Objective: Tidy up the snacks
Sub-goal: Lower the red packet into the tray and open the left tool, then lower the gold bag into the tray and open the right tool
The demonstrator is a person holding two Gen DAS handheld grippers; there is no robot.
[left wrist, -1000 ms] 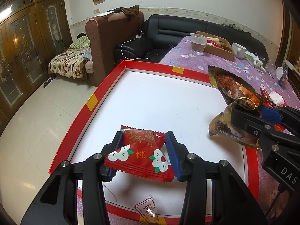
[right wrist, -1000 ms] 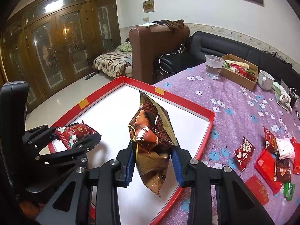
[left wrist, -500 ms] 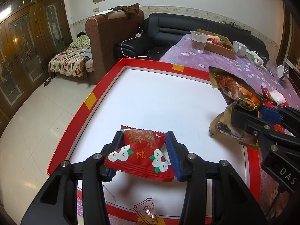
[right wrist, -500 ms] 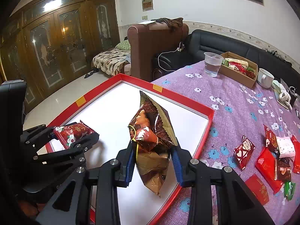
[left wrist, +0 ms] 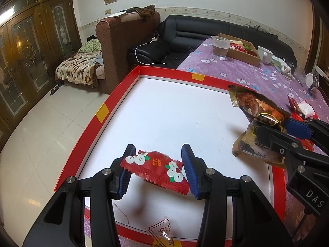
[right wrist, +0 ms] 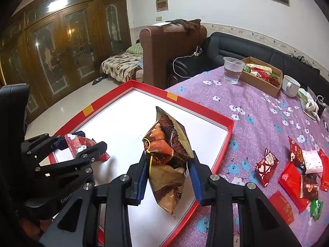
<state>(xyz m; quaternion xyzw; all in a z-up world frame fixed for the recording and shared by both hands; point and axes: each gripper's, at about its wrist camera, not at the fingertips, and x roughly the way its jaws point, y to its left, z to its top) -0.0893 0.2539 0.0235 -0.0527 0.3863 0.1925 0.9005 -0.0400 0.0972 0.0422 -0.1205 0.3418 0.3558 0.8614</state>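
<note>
The red packet (left wrist: 157, 168) with white flowers hangs between the blue pads of the left gripper (left wrist: 157, 169), above the near part of the white floor of the red-rimmed tray (left wrist: 98, 121). Its ends touch both pads, so the jaws are pinching it. Against a second ago it has tipped: its left end now sits higher and its right end sags lower, though the jaws have not widened.

The brown bag (right wrist: 169, 160) with a woman's picture stands upright between the pads of the right gripper (right wrist: 169, 171), over the tray's right edge. These jaws are opening; the bag is between them and both pads lie against its sides, and it has not dropped or shifted from where it was a second ago. A yellow band loops around its waist.

In the left wrist view a torn clear wrapper (left wrist: 163, 231) lies on the tray's near rim, below the red packet. The tray rests on a purple flowered cloth (right wrist: 257, 107). To the right of the tray, loose snacks (right wrist: 296, 170) lie scattered on the cloth, mostly red packets with one white and one green. Farther back stand a clear plastic cup (right wrist: 232, 70), a cardboard box (right wrist: 261, 76) of snacks and a white mug (right wrist: 290, 85). Beyond the table are a black sofa (left wrist: 197, 28) and a brown armchair (left wrist: 127, 39).
</note>
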